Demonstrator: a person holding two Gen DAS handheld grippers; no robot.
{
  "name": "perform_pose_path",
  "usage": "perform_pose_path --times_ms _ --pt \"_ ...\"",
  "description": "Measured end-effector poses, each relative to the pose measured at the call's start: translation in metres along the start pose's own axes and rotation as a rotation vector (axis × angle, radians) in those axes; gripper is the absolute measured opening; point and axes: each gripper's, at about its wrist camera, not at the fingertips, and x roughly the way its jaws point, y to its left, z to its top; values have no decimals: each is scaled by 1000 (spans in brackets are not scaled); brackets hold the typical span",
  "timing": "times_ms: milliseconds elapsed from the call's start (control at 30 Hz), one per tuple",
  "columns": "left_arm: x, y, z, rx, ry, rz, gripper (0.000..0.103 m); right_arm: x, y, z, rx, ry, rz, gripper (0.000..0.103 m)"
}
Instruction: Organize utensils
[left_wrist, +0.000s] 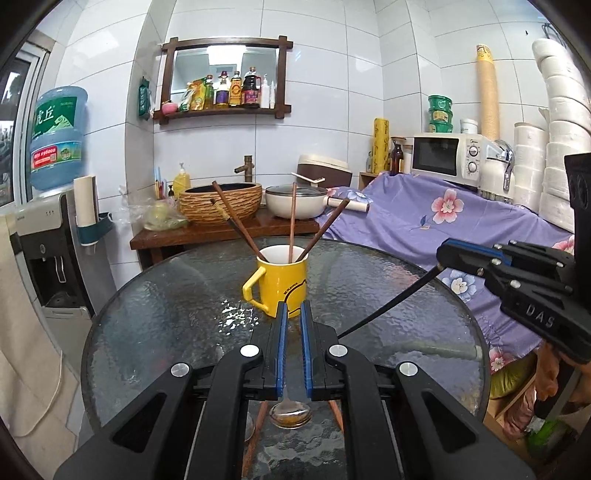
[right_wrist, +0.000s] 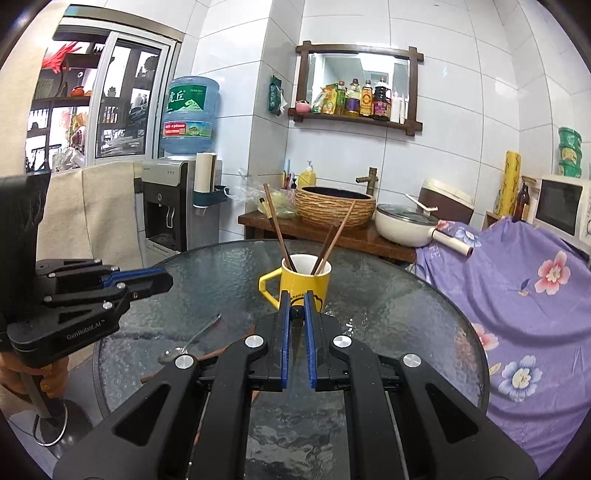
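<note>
Left tongs (left_wrist: 293, 320) are shown at lower centre of the left wrist view, the blue pads (left_wrist: 281, 354) parted by a narrow gap with nothing clamped between them. A metal spoon (left_wrist: 290, 414) is seen lying on the round glass table (left_wrist: 166, 295) beneath these tongs, its bowl at the bottom of the frame; in the right wrist view the same spoon (right_wrist: 184, 347) lies at lower left, below the left tongs (right_wrist: 168, 282). Right tongs (right_wrist: 295, 314), at centre of that view, are clenched on a thin black utensil (right_wrist: 295, 334); in the left wrist view this utensil (left_wrist: 391, 299) slants down from the right tongs (left_wrist: 441, 258) toward the tabletop. A yellow mug (left_wrist: 284, 284) stands upright at frame centre, just beyond the fingertips, with brown chopsticks (left_wrist: 291, 221) leaning in it.
</note>
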Motion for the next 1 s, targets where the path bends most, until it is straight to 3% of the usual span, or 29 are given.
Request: perform_pose_path --times_ms 167,433,500,767,1000 --pt "-1 18 -6 -39 23 35 7 2 0 -1 8 1 0 8" --pt "4 44 -48 -113 155 65 37 -2 -1 -14 29 17 -2 8" --pt "6 45 -64 -120 195 68 40 -3 -2 -14 37 15 -1 8" --pt "25 41 -105 -86 311 83 40 -4 -2 -16 45 15 3 8" --pt "32 45 -123 -70 341 89 39 -4 -1 -17 56 18 5 8"
